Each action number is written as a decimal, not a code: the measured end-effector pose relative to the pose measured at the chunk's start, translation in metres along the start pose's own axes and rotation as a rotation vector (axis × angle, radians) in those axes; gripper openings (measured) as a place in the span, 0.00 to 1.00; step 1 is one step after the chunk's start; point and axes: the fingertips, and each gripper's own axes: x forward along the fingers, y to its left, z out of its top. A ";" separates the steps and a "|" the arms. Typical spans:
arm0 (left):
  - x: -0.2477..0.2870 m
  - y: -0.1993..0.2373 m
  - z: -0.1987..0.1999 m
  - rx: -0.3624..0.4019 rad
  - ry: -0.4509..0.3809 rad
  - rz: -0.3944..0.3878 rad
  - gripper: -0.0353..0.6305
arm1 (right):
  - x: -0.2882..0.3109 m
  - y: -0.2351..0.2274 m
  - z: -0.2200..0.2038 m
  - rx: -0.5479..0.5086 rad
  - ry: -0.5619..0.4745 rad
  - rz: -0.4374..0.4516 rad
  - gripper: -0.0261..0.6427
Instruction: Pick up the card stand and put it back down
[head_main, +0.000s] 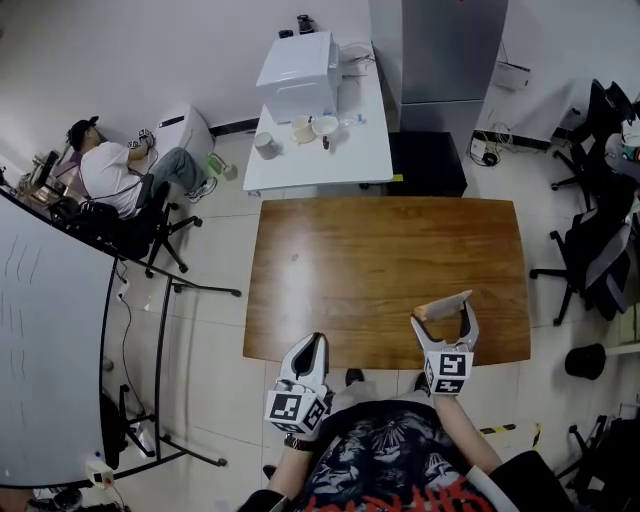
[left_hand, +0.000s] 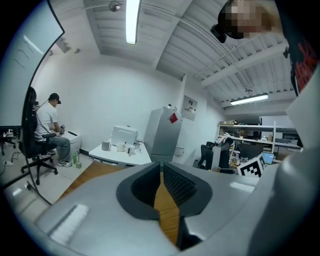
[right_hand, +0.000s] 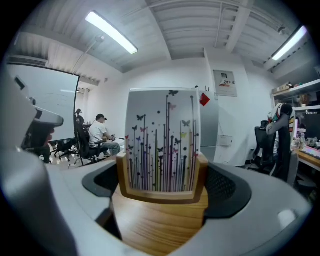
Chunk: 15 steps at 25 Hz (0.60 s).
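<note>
The card stand (right_hand: 160, 200) is a light wooden block that holds a white card (right_hand: 161, 140) printed with coloured stems and butterflies. My right gripper (right_hand: 161, 192) is shut on the wooden base, one jaw on each side. In the head view the card stand (head_main: 443, 306) sits between the jaws of my right gripper (head_main: 445, 322), above the near right part of the brown wooden table (head_main: 380, 270); whether it touches the top cannot be told. My left gripper (head_main: 308, 352) hovers at the table's near edge. Its jaws are shut with nothing between them (left_hand: 161, 172).
A white table (head_main: 330, 150) with a white machine (head_main: 298, 75) and cups stands beyond the wooden table. A seated person (head_main: 120, 175) is at the far left beside a whiteboard (head_main: 45, 330). Black office chairs (head_main: 595, 250) stand to the right.
</note>
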 end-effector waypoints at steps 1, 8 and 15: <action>-0.006 0.008 -0.001 -0.003 0.005 0.009 0.06 | 0.012 0.017 -0.007 -0.004 0.010 0.020 0.81; -0.052 0.067 -0.012 0.011 0.056 0.070 0.06 | 0.111 0.126 -0.060 -0.007 0.094 0.122 0.81; -0.091 0.102 -0.037 -0.029 0.126 0.133 0.06 | 0.192 0.186 -0.134 0.009 0.245 0.083 0.81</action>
